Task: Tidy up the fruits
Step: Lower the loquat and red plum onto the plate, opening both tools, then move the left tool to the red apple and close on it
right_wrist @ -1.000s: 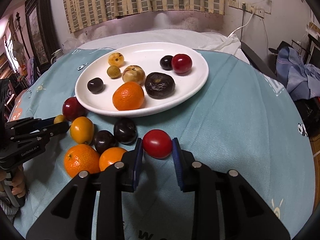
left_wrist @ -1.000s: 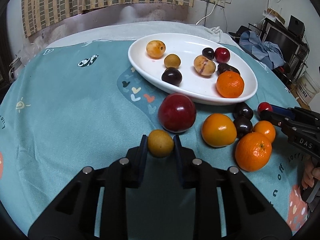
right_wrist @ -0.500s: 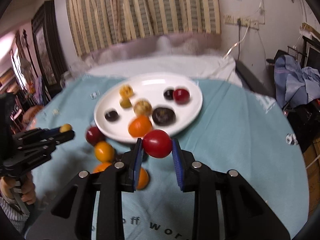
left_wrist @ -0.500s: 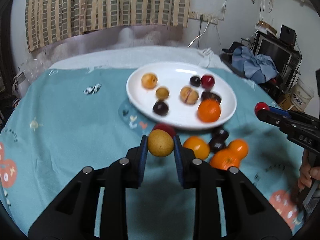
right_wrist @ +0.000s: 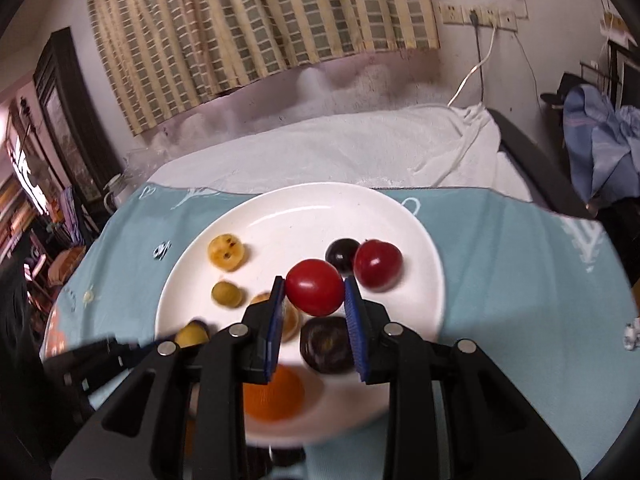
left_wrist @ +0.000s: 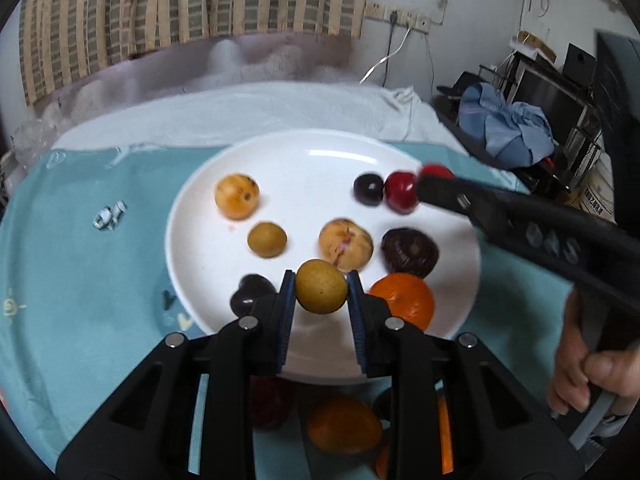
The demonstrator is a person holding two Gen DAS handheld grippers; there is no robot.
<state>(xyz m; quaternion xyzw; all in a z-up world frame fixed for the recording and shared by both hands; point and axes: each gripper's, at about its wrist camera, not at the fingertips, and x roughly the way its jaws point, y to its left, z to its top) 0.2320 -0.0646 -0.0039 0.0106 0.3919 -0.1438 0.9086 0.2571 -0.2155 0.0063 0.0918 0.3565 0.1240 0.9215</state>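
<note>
left gripper (left_wrist: 321,286): clamped on a small yellow-green fruit (left_wrist: 321,287), pinched across its middle so it can't roll out, and carried over the near edge of the white plate (left_wrist: 304,152)

right gripper (right_wrist: 315,289): same deal, fingers squeezed on a red fruit (right_wrist: 315,287), hanging over the plate's middle. Both look ready to drop their loads where there's room

loose pile: a few orange and dark fruits sit on the teal cloth (left_wrist: 80,280) just in front of the plate, half hidden under the left gripper. Count's a guess, it's blurry down there

plate near half: an orange (left_wrist: 402,300) and a wrinkly dark fruit (left_wrist: 409,251) sit close together

plate far half: a dark cherry (left_wrist: 368,189) touching a red one (left_wrist: 401,197), speckled yellow fruit (left_wrist: 237,196) off alone. Seems like similar ones get grouped
</note>
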